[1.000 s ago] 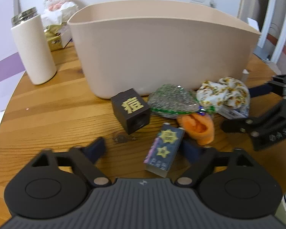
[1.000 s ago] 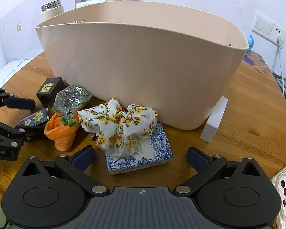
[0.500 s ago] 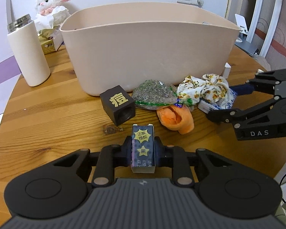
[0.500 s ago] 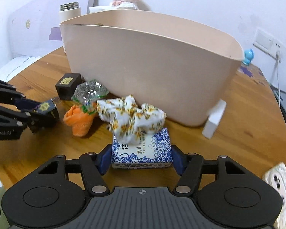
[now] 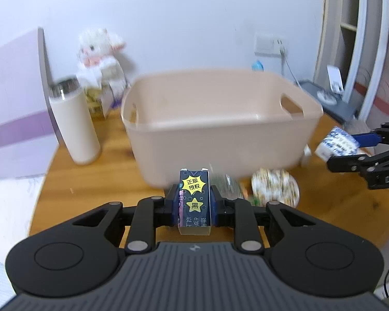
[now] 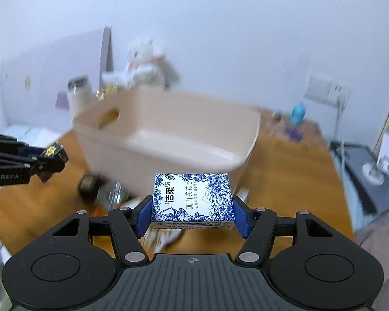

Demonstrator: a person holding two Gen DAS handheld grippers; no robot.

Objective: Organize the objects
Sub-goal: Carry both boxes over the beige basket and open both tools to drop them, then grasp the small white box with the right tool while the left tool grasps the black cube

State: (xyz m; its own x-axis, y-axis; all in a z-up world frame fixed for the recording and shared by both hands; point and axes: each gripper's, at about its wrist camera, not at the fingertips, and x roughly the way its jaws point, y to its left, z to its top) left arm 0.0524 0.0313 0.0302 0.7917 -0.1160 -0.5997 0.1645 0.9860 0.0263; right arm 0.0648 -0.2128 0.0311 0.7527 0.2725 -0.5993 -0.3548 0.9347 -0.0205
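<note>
My left gripper (image 5: 194,206) is shut on a small dark box with yellow stars (image 5: 194,202), held in the air in front of the beige plastic basket (image 5: 220,140). My right gripper (image 6: 193,207) is shut on a blue-and-white tissue pack (image 6: 193,199), also lifted, in front of the basket (image 6: 168,140). The basket's inside looks empty. The right gripper with the tissue pack shows at the right of the left wrist view (image 5: 335,143); the left gripper with the dark box shows at the left of the right wrist view (image 6: 53,155).
On the wooden table (image 5: 90,181) in front of the basket lie a floral scrunchie (image 5: 275,190), a shiny packet (image 6: 111,194) and a black cube (image 6: 89,186). A white thermos (image 5: 74,121) and a plush toy (image 5: 98,54) stand at the back left.
Both grippers closed on their items on the table, then lifted them up to basket-rim height. The scrunchie that lay on the tissue pack stayed on the table.
</note>
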